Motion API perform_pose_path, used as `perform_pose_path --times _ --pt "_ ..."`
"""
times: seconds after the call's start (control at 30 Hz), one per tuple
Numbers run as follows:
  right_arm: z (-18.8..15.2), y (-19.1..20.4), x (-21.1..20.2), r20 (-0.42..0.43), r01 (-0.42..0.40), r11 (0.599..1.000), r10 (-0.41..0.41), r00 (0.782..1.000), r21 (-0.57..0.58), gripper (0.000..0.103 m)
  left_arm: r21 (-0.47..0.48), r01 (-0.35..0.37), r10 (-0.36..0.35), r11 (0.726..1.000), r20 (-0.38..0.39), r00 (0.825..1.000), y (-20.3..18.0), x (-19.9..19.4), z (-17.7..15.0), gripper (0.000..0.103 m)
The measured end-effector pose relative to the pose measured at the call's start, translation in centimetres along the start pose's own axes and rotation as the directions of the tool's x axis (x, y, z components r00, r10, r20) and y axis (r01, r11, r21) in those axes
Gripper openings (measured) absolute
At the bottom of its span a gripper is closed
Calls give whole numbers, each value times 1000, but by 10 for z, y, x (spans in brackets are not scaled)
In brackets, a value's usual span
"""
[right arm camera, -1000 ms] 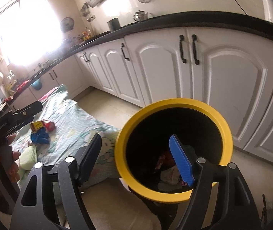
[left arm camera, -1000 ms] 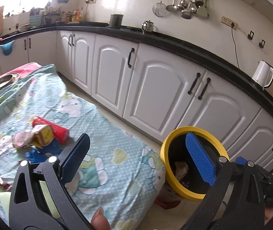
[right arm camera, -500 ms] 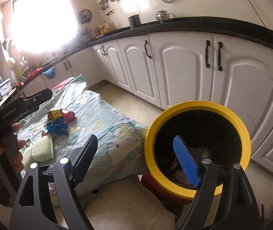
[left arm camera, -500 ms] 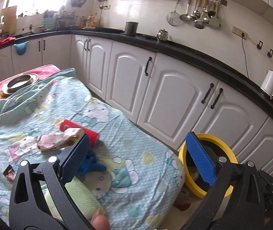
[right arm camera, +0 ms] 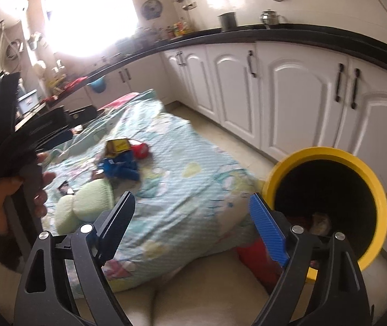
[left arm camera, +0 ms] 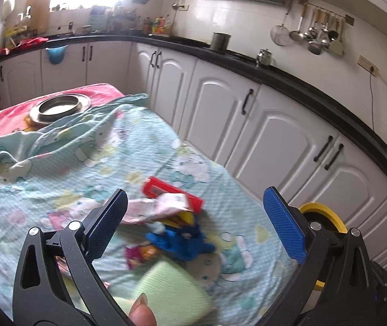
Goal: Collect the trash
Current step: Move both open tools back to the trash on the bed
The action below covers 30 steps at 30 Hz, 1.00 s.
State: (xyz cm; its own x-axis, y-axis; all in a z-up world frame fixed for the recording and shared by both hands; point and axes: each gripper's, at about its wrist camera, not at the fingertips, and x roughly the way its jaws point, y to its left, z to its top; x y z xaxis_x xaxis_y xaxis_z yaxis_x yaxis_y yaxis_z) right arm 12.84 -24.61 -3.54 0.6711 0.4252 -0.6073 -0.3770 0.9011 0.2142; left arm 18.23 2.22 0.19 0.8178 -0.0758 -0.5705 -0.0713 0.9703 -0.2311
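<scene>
Trash pile (left arm camera: 166, 217) – wrappers, red box, blue scrap – on the table's patterned cloth (left arm camera: 57, 176), directly ahead of the left gripper (left arm camera: 193, 225), fingers wide and empty; right gripper (right arm camera: 193, 222), just widened, empty, sits farther off beside the yellow bin (right arm camera: 326, 152).

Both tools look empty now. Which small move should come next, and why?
Probably lower the left tool onto the blue wrapper in the pile on the bedsheet. Its jaws are open with nothing between them, the wrapper lies right ahead, and the yellow bin stands close by.
</scene>
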Motion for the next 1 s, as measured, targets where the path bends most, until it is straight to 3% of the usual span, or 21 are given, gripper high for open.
perform_pose_path --times 0.27,0.5,0.7,0.93,1.0 --pt "6 50 32 -68 -126 991 123 990 -46 84 -6 -9 8 1000 -79 997 44 12 13 92" --pt "5 88 73 -162 -212 976 200 966 -59 85 -73 16 -31 997 -206 978 85 41 9 92" --pt "2 107 102 -217 -234 970 215 952 -68 85 -157 52 -96 986 -287 953 106 70 5 92" --pt "2 113 119 -247 -250 966 227 942 -67 85 -275 63 -151 959 -312 938 118 92 -1 92" --pt "2 113 122 -250 -251 966 228 941 -63 85 -307 68 -168 949 -314 934 122 97 -4 86"
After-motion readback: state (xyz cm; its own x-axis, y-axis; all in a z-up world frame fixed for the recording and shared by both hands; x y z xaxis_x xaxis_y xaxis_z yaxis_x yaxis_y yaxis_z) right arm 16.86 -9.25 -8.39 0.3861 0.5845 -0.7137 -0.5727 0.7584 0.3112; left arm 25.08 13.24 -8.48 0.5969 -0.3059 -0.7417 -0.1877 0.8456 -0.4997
